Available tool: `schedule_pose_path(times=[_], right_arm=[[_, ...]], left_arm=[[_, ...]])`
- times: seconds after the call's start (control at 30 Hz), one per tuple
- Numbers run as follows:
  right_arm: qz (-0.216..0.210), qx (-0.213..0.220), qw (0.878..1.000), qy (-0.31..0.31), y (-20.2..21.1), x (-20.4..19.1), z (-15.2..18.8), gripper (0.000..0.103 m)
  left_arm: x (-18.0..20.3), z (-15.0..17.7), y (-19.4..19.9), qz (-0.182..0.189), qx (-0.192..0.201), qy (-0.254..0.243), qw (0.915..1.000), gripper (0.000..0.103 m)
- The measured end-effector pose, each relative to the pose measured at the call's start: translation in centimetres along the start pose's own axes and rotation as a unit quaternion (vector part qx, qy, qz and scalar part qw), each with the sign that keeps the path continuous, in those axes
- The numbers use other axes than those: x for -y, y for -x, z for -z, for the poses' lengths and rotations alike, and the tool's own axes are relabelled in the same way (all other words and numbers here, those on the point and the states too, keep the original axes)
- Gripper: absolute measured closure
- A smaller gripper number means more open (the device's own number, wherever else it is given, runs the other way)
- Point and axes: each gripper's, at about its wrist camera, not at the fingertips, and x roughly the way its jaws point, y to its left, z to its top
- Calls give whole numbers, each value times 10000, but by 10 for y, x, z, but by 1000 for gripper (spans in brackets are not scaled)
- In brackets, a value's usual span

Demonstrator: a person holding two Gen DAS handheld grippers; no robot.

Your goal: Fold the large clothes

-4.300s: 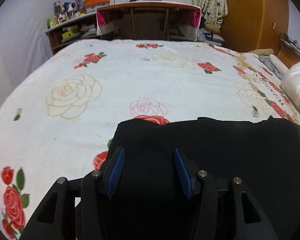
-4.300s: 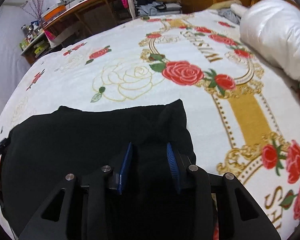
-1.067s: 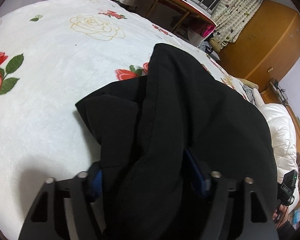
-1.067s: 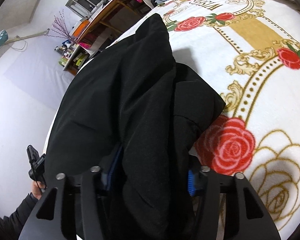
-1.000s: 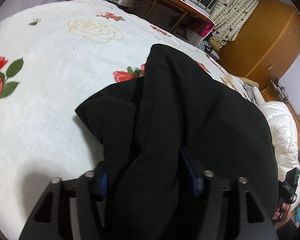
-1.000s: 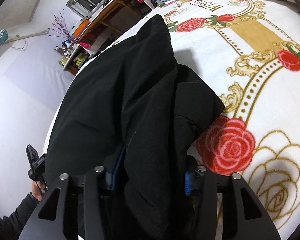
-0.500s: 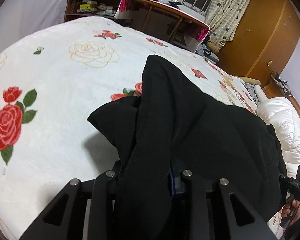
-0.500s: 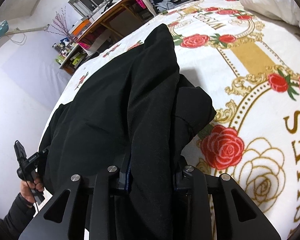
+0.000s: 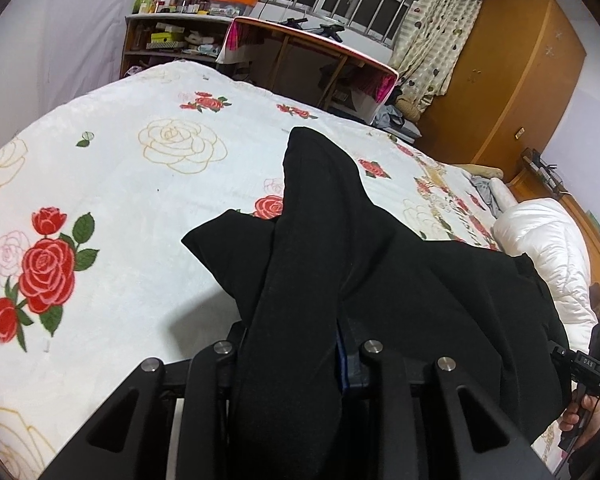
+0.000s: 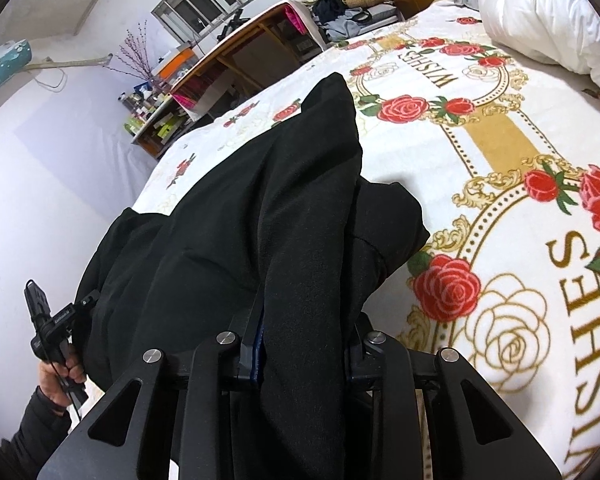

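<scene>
On the bed [image 9: 112, 184], the black garment [image 9: 380, 272] is soft, limp and fairly heavy; it sags between holds, so grip bunched edges. Left hand-held gripper [image 9: 296, 344] and right hand-held gripper [image 10: 304, 332] are each clamped on a raised fold.

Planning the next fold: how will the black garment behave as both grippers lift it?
The black garment looks floppy: it drapes in ridges from the left gripper and right gripper. Probably fairly heavy, since thick folds sag onto the blanket. Its matte cloth seems unlikely to slip.
</scene>
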Motion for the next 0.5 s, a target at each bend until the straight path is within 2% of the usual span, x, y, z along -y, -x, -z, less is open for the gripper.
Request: schedule_pose_path(times=[0.5], right_arm=[[-86, 81, 9999, 112, 64, -33, 40, 75]], left_arm=[[-5, 24, 79, 119, 170, -24, 9998, 75]])
